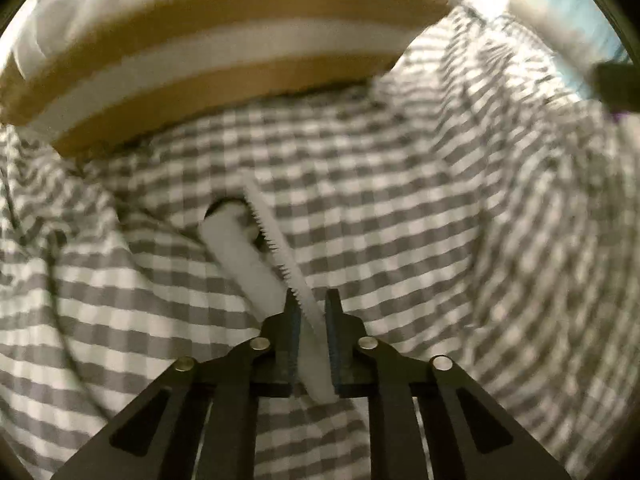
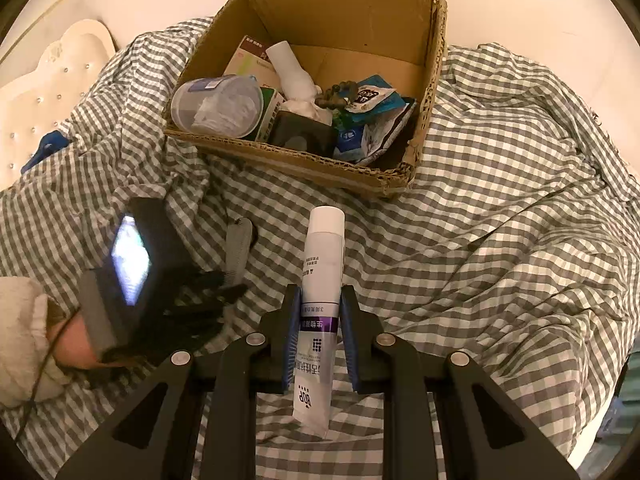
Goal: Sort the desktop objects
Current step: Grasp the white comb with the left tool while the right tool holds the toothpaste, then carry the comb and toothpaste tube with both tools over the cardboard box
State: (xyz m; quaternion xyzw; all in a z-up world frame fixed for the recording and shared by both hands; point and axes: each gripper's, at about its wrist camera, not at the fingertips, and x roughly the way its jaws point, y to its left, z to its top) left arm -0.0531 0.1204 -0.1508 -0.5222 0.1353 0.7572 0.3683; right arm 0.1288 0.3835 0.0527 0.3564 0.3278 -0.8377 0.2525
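In the left wrist view the left gripper (image 1: 314, 308) pointed steeply down at the checked bedcover (image 1: 400, 220), its jaws clenched on the near end of a white comb (image 1: 276, 240) whose toothed edge ran toward the frame's centre, beside a blurred white piece I could not identify. In the right wrist view the right gripper (image 2: 320, 300) angled down toward the cardboard box (image 2: 424, 92) in the upper middle, grasping a white toothpaste tube (image 2: 322, 280) with its cap pointing at the box. At the lower left of that frame, the person's hand (image 2: 76, 340) in a pale sleeve (image 2: 20, 340) held the left gripper low over the cover.
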